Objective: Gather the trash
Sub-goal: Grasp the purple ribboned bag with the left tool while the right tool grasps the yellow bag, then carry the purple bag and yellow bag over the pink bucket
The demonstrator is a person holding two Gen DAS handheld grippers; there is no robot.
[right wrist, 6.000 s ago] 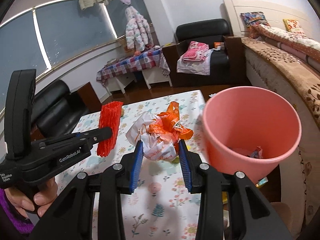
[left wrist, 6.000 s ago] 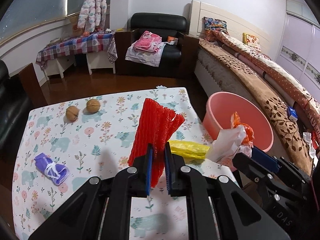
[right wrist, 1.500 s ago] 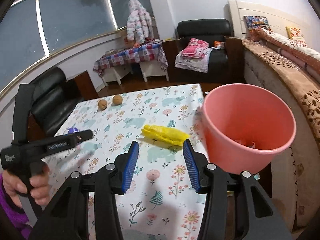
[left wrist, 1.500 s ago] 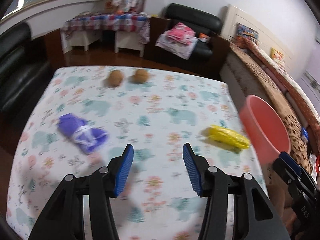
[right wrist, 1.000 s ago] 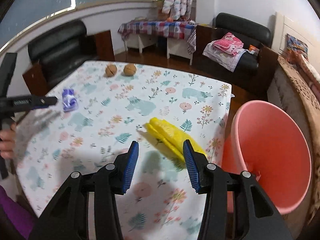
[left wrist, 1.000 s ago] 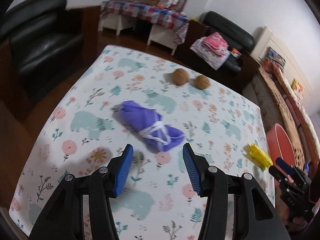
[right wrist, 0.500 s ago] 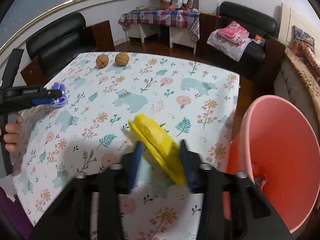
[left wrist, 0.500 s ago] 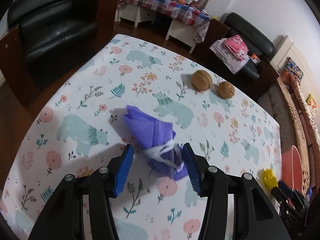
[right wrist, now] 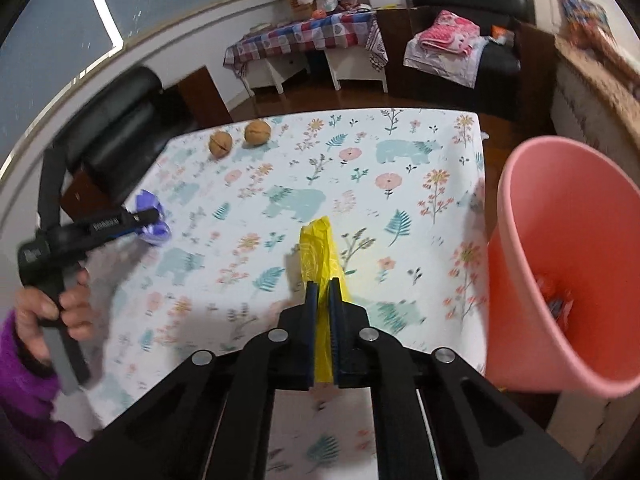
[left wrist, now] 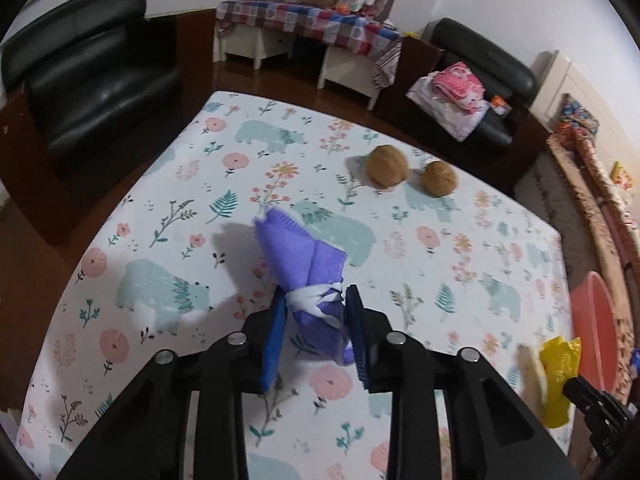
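My left claw (left wrist: 316, 312) has just been closing and now pinches the purple bundle (left wrist: 308, 268) on the flowered table (left wrist: 168, 208). My right claw (right wrist: 323, 300), pressed together, grips the yellow bag (right wrist: 320, 252), near the pink bucket (right wrist: 560, 272).

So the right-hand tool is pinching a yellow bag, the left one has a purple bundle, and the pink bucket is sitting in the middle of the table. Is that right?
Not quite. The pink bucket is not in the middle of the table; it sits off the table's right edge, as the right wrist view shows. The rest holds: the right gripper has its fingers shut on the yellow bag, and the left gripper has just closed around the purple bundle.
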